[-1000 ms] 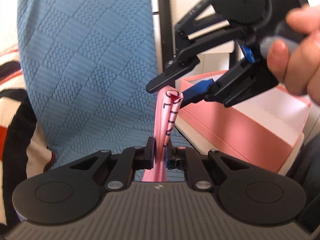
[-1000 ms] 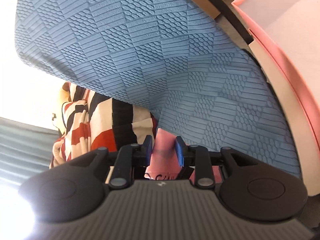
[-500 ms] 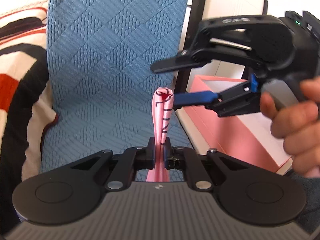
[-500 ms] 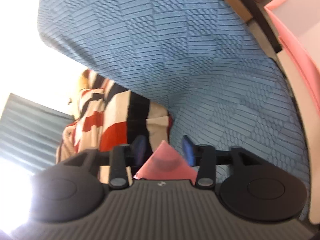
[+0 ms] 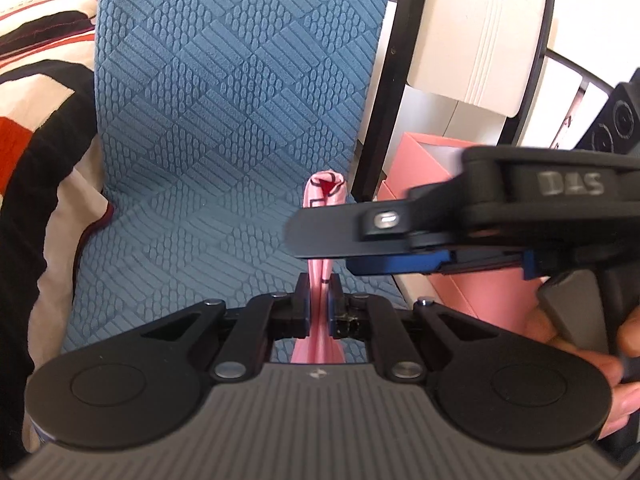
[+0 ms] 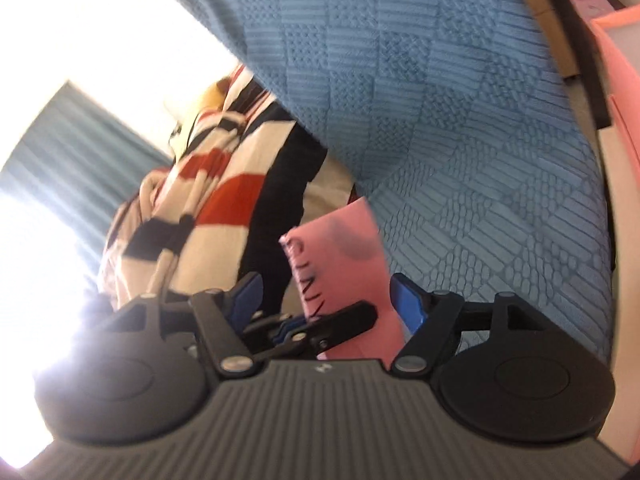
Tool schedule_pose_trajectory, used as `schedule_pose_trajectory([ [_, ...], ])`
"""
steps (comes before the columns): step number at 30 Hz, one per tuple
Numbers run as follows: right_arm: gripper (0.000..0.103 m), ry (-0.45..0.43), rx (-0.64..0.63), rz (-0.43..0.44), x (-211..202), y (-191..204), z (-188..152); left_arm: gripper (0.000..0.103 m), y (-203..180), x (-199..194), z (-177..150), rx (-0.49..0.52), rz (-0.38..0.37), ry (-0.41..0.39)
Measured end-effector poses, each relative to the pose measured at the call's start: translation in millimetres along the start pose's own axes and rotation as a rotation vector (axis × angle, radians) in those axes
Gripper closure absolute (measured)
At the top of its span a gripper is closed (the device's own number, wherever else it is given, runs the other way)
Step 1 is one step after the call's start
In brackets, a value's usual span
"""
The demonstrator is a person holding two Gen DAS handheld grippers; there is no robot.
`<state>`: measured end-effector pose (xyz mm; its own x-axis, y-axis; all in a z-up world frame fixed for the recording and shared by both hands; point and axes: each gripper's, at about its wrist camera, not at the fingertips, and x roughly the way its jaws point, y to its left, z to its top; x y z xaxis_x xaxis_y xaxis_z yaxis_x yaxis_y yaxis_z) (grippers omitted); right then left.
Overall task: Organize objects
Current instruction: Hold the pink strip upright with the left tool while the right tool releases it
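Left wrist view: the left hand-held gripper [image 5: 318,304] is clenched on a pink printed cloth [image 5: 325,200], its 2 blue-lined pads pinching the bunched fabric so that a twisted length stands up ahead of the fingertips while the rest hangs down behind them. That narrow pinch probably serves to keep the cloth taut and gathered for the other hand. The right hand-held gripper [image 5: 320,246] crosses in from the right, held by a hand [image 5: 600,356], its fingers lying sideways across the cloth just above the left pads. Behind stand a blue textured cushion [image 5: 224,100] and an open pink box [image 5: 424,172], likely where the cloth belongs.

Right wrist view: the right hand-held gripper [image 6: 326,296] is released and its jaws are opening; the pink cloth lies between them, nearer the right pad, with clear gaps on both sides, so neither pad presses on it. The left gripper's black tip shows below, gripping the cloth's lower part. A striped blanket [image 6: 208,184] lies to the left.
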<state>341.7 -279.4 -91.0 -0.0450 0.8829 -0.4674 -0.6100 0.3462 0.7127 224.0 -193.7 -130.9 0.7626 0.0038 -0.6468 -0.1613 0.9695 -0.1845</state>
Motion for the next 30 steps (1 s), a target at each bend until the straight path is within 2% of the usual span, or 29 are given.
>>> schedule_pose_trajectory([
  [5, 0.032, -0.008, -0.02, -0.067, 14, -7, -1, 0.093, -6, 5, 2, 0.038, 0.009, 0.001],
  [6, 0.041, -0.005, -0.008, -0.057, 16, -10, -1, 0.093, -7, 6, 2, 0.042, 0.012, 0.002],
  [7, 0.045, -0.008, 0.008, -0.042, 16, -13, -1, 0.093, -8, 7, 2, 0.046, 0.014, 0.001],
  [10, 0.054, -0.02, 0.019, -0.012, 13, -17, -1, 0.088, -8, 7, 2, 0.049, 0.026, -0.012],
  [13, 0.058, -0.011, 0.001, 0.022, 11, -15, 0, 0.08, -5, 9, 2, 0.035, 0.019, -0.02],
  [19, 0.059, -0.016, 0.045, 0.059, 9, -21, 0, 0.08, -7, 9, 2, 0.055, 0.043, -0.059],
  [21, 0.059, -0.03, 0.076, 0.078, 7, -24, 1, 0.083, -8, 4, 3, 0.069, 0.05, -0.084],
  [24, 0.057, -0.043, 0.113, 0.096, 7, -25, 1, 0.087, -8, -1, 4, 0.066, 0.062, -0.079],
  [30, 0.052, -0.025, 0.099, 0.089, 14, -12, -3, 0.091, 11, -9, 0, -0.028, 0.091, -0.04],
])
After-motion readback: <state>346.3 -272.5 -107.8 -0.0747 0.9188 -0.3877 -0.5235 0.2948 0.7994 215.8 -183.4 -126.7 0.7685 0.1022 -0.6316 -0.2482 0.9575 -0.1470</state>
